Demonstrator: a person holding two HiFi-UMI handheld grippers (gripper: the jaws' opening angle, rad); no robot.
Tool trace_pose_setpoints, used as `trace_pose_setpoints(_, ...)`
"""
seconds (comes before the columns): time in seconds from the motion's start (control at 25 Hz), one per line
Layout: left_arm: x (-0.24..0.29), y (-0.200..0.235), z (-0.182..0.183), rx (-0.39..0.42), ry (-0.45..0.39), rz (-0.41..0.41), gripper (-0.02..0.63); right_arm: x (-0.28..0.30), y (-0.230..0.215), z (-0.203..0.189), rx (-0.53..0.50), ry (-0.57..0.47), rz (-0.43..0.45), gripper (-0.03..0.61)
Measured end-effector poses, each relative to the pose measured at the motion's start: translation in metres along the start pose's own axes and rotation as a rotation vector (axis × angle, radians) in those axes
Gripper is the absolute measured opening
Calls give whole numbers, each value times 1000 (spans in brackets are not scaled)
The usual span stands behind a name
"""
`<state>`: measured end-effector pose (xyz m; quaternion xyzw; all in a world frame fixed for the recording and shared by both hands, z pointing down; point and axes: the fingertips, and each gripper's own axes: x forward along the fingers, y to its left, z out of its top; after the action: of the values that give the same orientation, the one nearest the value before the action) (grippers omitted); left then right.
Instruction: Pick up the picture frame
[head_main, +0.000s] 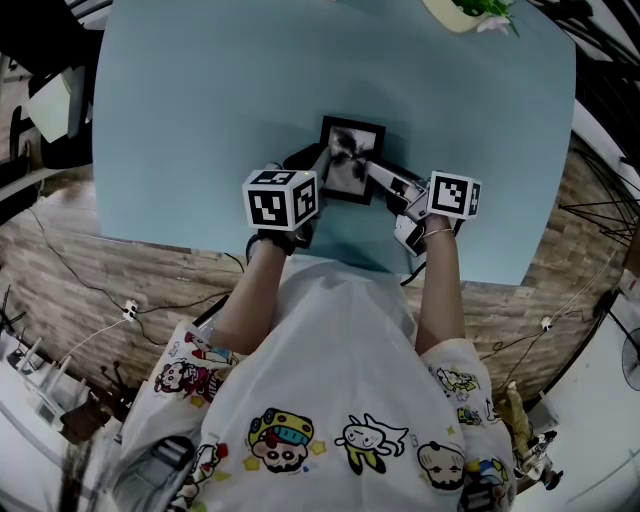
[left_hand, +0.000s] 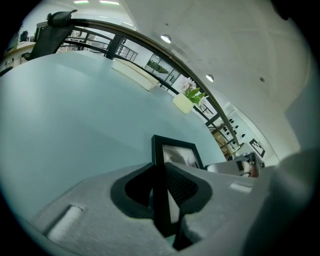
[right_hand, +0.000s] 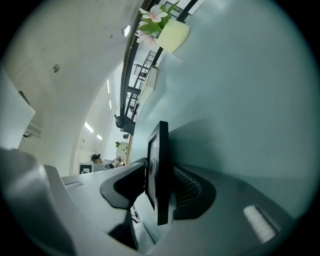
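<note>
A small black picture frame (head_main: 350, 160) with a dark print sits over the middle of the light blue table (head_main: 200, 120), held from both sides. My left gripper (head_main: 318, 165) is shut on its left edge; in the left gripper view the frame (left_hand: 177, 152) runs edge-on between the pads of that gripper (left_hand: 162, 187). My right gripper (head_main: 378, 172) is on the right edge. In the right gripper view the frame (right_hand: 162, 150) stands edge-on between the jaws of that gripper (right_hand: 161, 182), and both pads touch it. I cannot tell whether the frame's lower edge rests on the table.
A pale pot with pink flowers (head_main: 470, 12) stands at the table's far right edge, also visible as a flower pot (right_hand: 172, 35) beyond the frame. The table's near edge runs just in front of the person's body. Cables lie on the wood-patterned floor (head_main: 80, 260) on both sides.
</note>
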<state>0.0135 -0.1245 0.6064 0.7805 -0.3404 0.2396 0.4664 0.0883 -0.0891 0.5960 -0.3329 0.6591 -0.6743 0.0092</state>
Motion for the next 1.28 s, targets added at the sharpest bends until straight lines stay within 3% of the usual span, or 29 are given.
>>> trace_pose_setpoints(0.48, 0, 2, 1, -20, 9, -25, 67, 21, 14, -3, 15, 70, 77, 172)
trace_pose_setpoints(0.68, 0, 1, 1, -29, 15, -36, 67, 26, 15, -3, 16, 70, 83, 142)
trace_pose_setpoints(0.8, 0, 0, 1, -31, 15, -39, 67, 26, 11, -2, 8, 53, 77, 59)
trace_pose_setpoints(1.0, 1, 0, 0, -16, 16, -36, 67, 25, 13, 1, 19, 10, 121, 52)
trace_pose_setpoints(1.28, -1, 0, 0, -17, 14, -32, 71, 26, 13, 0, 17, 7, 117, 51)
